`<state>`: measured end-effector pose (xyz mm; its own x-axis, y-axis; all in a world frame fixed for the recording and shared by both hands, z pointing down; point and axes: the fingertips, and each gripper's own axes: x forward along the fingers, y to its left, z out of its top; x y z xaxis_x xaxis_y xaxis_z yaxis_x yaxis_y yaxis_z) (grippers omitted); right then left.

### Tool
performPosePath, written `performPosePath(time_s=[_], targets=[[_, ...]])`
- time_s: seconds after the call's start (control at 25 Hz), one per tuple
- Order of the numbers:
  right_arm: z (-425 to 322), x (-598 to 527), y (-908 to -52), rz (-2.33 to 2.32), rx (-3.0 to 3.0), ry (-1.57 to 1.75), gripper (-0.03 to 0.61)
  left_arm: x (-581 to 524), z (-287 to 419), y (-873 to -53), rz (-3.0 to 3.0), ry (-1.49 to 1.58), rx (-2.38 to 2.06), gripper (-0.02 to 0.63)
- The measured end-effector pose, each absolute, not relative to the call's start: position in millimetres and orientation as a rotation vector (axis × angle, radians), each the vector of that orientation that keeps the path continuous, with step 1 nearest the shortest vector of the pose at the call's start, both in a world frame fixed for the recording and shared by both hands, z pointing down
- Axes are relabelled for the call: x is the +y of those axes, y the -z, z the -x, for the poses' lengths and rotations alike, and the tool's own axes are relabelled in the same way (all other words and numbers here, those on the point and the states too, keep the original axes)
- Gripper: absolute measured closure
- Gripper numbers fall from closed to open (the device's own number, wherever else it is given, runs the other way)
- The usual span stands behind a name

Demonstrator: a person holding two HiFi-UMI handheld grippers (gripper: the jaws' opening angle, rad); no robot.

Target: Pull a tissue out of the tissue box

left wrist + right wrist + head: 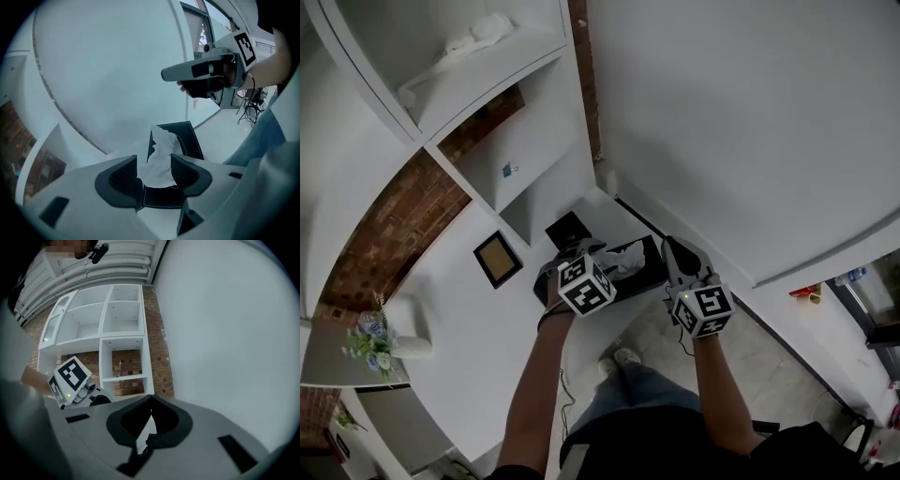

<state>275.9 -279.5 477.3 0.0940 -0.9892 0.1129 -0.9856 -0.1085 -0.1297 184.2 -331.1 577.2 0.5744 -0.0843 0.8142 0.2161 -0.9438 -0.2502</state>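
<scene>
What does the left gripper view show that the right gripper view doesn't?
Left gripper view only: the black tissue box, its tissue rising between the left gripper's open fingers. Right gripper view only: white shelving against a brick wall, and the right gripper's fingers closed tip to tip; a white sliver behind them is unidentifiable. Both: the plain white wall and the opposite gripper.

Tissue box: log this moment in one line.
left tongs: open, straddling tissue | tissue: sticking up from black tissue box | right tongs: shut, raised above box | pull: not yet done
</scene>
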Motion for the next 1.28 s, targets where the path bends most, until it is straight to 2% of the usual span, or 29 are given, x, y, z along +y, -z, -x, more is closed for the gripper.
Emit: performPosePath(time_s=[0.28, 0.64, 0.76, 1.28], targets=[[-287, -259, -488, 2.349, 2.044, 0.303, 0.58, -331, -190, -603, 2.398, 1.411, -0.184, 0.413], [-288, -254, -490, 2.361, 2.035, 0.312, 0.58, -324, -190, -609, 2.36, 1.426, -0.199, 0.557], [-287, -257, -489, 2.357, 2.042, 0.311, 0.58, -322, -188, -614, 2.346, 1.427, -0.203, 0.587], [-287, -261, -484, 2.35, 2.052, 0.294, 0.58, -325, -190, -593, 2.414, 1.316, -0.118, 0.597]])
